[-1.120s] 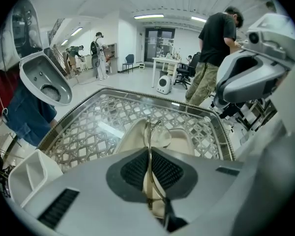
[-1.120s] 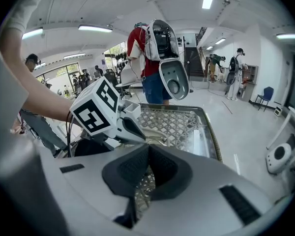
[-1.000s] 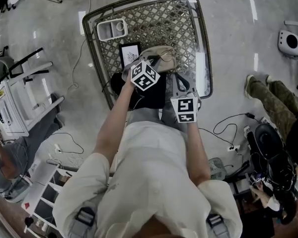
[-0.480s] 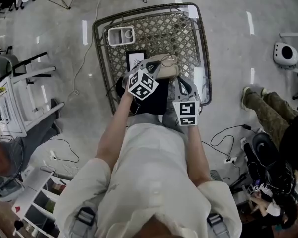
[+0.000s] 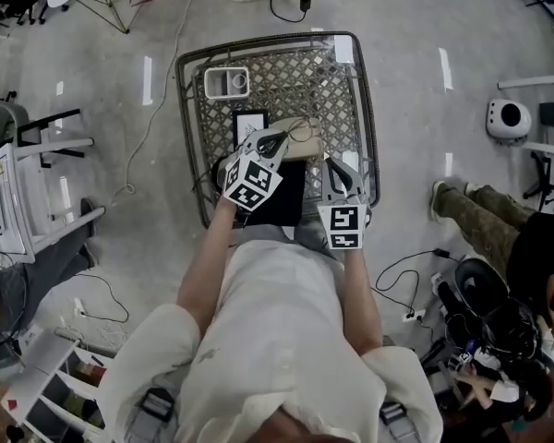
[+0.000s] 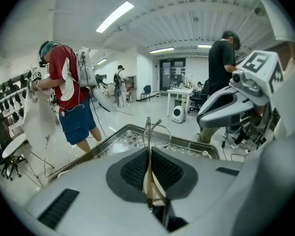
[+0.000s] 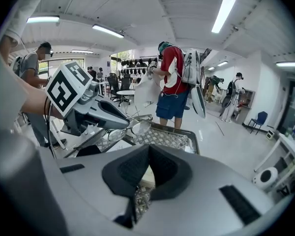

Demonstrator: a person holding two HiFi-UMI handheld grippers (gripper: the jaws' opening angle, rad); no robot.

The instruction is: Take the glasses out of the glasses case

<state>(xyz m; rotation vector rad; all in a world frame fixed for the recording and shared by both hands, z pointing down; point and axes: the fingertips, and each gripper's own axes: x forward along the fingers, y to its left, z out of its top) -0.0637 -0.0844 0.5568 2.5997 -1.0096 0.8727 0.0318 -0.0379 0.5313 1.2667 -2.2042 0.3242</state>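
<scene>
My left gripper [image 5: 282, 137] is shut on the thin metal frame of the glasses [image 6: 149, 132], which stand up from between its jaws in the left gripper view. In the right gripper view the glasses [image 7: 134, 127] hang in the air at the left gripper's tip, lenses facing me. The beige glasses case [image 5: 302, 142] sits just right of that gripper, above the mesh table [image 5: 186, 127]. My right gripper [image 5: 331, 161] is shut at the case's right edge; a beige strip of the case [image 7: 146, 173] shows between its jaws.
On the table lie a white tray [image 5: 226, 82], a framed card [image 5: 249, 122] and a black cloth [image 5: 282, 201]. Cables run over the floor. A person's legs [image 5: 471, 212] are at the right. Other people stand beyond the table in both gripper views.
Both grippers have risen above the table. The left one has come up more, carrying the glasses up and away from the case. The case rose with the right gripper.
</scene>
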